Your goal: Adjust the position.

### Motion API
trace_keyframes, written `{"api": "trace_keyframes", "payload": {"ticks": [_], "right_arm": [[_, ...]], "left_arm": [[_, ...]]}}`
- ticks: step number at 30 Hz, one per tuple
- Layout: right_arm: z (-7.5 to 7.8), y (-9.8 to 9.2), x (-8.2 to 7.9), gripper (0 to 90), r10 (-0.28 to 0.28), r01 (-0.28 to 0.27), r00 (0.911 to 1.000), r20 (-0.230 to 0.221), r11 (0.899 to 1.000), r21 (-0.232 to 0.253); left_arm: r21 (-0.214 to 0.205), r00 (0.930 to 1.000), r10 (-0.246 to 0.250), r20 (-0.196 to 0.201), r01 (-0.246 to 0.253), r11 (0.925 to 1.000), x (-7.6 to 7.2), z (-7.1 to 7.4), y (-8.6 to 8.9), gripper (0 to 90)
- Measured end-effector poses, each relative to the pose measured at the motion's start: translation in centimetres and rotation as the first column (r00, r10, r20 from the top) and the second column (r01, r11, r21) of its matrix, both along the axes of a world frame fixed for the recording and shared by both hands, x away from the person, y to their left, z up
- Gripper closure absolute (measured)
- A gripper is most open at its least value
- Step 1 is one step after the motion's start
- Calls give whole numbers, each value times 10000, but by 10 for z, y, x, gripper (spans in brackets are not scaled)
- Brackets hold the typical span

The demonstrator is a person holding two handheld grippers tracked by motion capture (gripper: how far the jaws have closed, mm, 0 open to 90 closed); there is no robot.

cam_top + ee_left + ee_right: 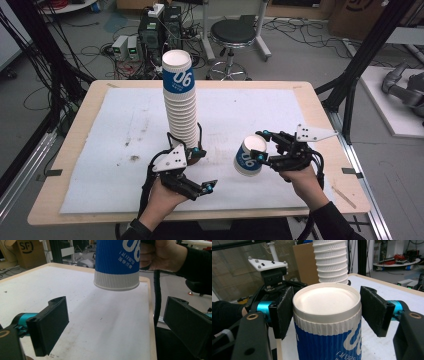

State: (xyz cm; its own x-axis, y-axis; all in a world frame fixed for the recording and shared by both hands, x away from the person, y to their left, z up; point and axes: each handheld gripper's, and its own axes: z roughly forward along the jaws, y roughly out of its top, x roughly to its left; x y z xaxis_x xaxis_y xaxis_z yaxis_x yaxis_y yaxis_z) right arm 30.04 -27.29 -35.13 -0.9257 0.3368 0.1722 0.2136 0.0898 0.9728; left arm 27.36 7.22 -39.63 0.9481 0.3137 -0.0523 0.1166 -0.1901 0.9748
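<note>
Right hand-held gripper [262,147] grips cup [248,156] beside stack [181,107].

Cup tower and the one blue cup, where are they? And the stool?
cup tower [180,107], high view, ribbed white middle.
blue cup [329,340], right gripper view, blue side wall.
stool [232,31], high view, black seat.

single cup [248,156]: white ribbed paper, blue band with white "06", tilted, off the tabletop, right of centre, near side, clamped in the right hand-held gripper [262,146] | cup stack [181,100]: tall, upright, same cups nested, blue-banded cup on top, centre-left, base near edge
</note>
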Motion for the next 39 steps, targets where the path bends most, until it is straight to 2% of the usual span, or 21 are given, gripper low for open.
{"api": "trace_keyframes", "payload": {"ticks": [9, 16, 23, 39], "right_arm": [[0, 4, 0, 308, 283, -283, 9996, 56, 9996, 8], [-2, 7, -1, 308, 459, -459, 9989, 15, 9989, -10], [-2, 10, -3, 308, 615, -615, 9981, 58, 9981, -13], [-3, 25, -8, 308, 1259, -1258, 9920, 108, 9920, -78]], "left_arm": [[158, 9969, -630, -464, 638, 9978, 5, -1, -14, 61], [119, 9939, -902, -640, 911, 9958, 8, -1, -26, 61], [161, 9923, -1069, -631, 1081, 9940, 9, -1, -36, 61], [-53, 9879, -1362, -744, 1362, 9907, 12, -4, -53, 61]]}}
